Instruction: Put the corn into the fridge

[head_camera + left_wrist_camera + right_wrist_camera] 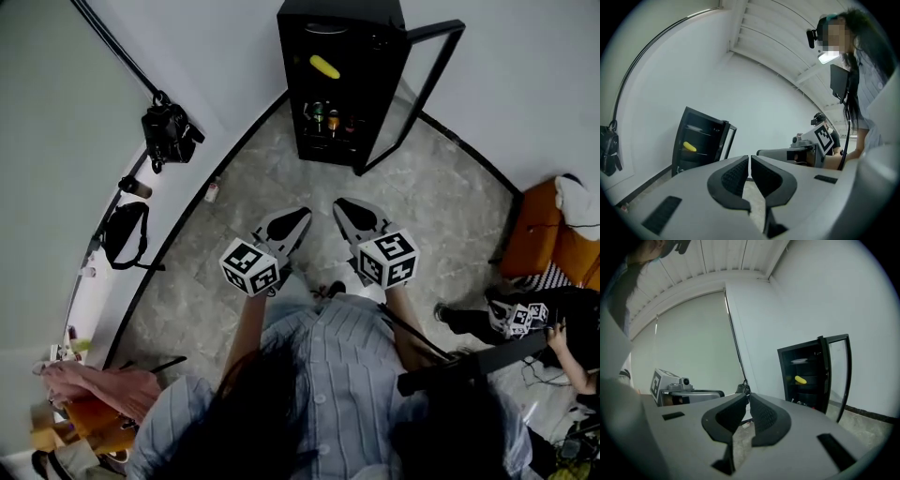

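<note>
a: where is the corn [324, 67] sitting?

b: it is lying on an upper shelf inside the fridge [289, 84], and the door [436, 27] is standing open.

a: what are the grippers doing?

b: the left gripper [298, 216] and right gripper [345, 208] are hovering side by side, well in front of the fridge, pointing towards it. each pair of jaws is pressing together on nothing.

a: why empty?

b: i am guessing the corn is placed, so only shutting the door is remaining.
</note>
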Demonstrator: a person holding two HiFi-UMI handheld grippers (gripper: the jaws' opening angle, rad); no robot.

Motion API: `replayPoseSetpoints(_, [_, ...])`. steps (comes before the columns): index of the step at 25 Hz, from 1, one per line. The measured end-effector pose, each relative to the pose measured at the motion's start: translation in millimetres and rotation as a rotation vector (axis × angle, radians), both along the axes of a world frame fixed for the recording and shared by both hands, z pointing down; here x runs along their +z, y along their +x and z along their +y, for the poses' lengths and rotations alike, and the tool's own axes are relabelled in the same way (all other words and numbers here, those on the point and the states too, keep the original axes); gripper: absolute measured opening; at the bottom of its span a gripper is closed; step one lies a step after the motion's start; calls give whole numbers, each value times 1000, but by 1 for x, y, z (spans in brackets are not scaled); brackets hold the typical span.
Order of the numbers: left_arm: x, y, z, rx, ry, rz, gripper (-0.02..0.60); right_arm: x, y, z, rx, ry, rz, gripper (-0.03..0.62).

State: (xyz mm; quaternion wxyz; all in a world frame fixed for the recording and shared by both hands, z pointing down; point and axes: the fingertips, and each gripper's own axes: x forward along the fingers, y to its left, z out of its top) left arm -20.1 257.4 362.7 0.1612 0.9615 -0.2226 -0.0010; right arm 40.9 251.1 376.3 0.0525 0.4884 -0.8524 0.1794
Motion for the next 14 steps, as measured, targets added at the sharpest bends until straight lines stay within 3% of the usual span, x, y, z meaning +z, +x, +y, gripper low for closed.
replayPoseSetpoints(14, [-1,28,30,47,16,-13,9,-5,19,21,11,19,-2,37])
